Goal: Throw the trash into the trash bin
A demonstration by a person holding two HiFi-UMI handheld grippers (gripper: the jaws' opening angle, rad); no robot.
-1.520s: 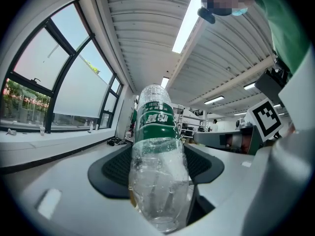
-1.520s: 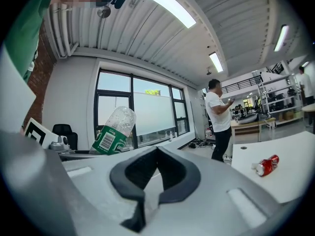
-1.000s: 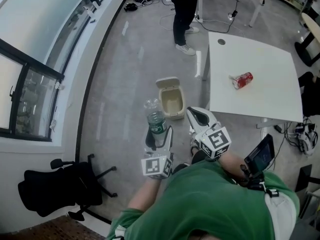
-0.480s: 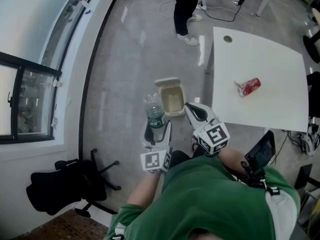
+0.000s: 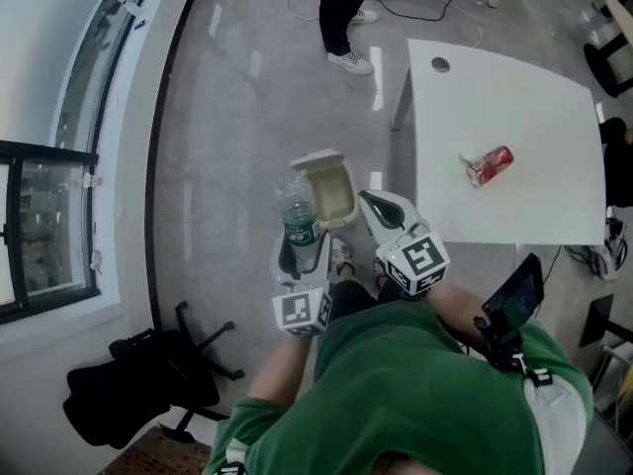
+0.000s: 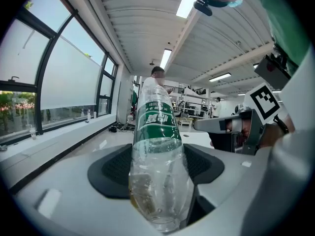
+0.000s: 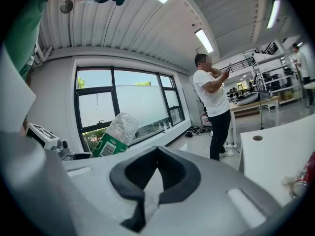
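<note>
Beside the open bin: bottle gripped, nothing thrown in yet.

Head view: we held the plastic bottle (image 5: pixel 300 224) in the left gripper (image 5: pixel 300 252) just beside the trash bin (image 5: pixel 353 194). Its lid was up and we could make out no contents. A crushed can (image 5: pixel 490 164) lay on the table (image 5: pixel 514 87).
Left gripper view: both pads clamped the nearly empty bottle's lower body.
Right gripper view: the right gripper (image 7: pixel 150 183) had its jaws together, with nothing between them.

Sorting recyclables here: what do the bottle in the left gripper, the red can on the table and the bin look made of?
Bottle: clear, glossy thin plastic; the room shows through it, and a green label wraps round it.
Can: likely painted metal, red, seemingly dented.
Bin: probably matte beige plastic, its hinged lid open.
</note>
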